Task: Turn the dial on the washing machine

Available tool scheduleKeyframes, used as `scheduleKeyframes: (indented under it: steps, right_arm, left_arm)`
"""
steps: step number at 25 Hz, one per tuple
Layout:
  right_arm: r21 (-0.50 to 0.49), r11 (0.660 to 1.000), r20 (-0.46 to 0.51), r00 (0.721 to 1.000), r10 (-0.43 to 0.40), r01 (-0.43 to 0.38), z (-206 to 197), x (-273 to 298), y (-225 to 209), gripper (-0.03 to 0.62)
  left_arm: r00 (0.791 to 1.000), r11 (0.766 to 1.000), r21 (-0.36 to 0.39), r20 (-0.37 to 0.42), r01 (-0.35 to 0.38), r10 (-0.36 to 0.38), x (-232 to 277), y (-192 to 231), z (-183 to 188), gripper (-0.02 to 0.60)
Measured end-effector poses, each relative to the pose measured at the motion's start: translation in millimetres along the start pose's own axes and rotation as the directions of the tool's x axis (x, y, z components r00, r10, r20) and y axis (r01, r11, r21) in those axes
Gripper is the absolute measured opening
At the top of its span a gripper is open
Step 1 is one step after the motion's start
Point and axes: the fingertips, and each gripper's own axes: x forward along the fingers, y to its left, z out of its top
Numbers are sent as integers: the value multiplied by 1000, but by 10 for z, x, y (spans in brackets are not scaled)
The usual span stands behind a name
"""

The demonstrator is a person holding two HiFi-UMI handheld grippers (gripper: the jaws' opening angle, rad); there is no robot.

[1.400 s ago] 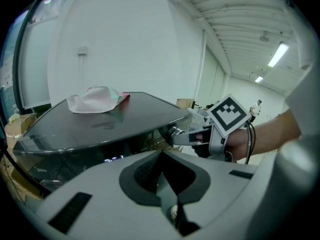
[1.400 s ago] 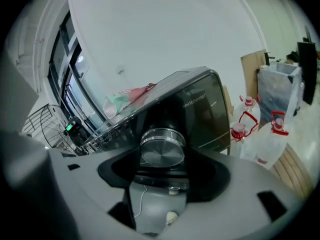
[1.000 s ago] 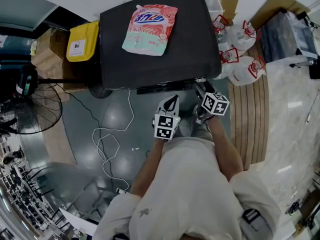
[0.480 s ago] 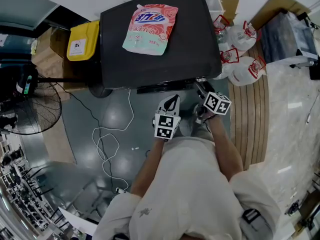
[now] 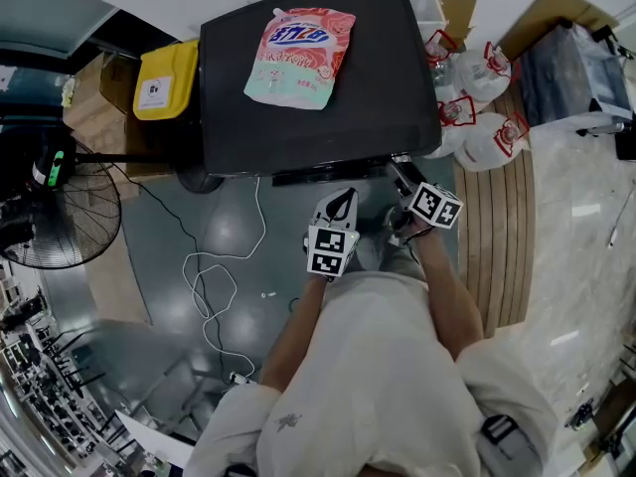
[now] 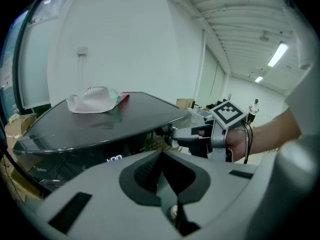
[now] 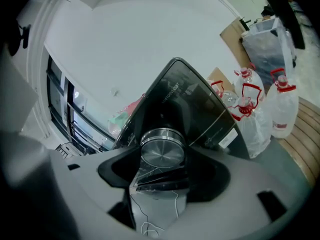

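Head camera looks down on my washing machine (image 5: 378, 97), left tongs (image 5: 342, 199) camera across its top (image 6: 125, 115), right tongs (image 5: 399, 170) camera close at dial (image 7: 162, 151), top shared.

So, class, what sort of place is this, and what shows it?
Probably a storeroom or workshop corner rather than a home laundry: the washing machine with a detergent pouch on top stands among cardboard boxes, big water jugs and a floor fan.
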Motion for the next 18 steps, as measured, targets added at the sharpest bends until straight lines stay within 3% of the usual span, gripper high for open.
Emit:
scheduleKeyframes:
  steps: [18]
  right_arm:
    - [193,973,23,992,124,-126,0,0,107,284]
  left_arm:
    - [1000,1000,3,-8,6,-6,15,-6,-16,14]
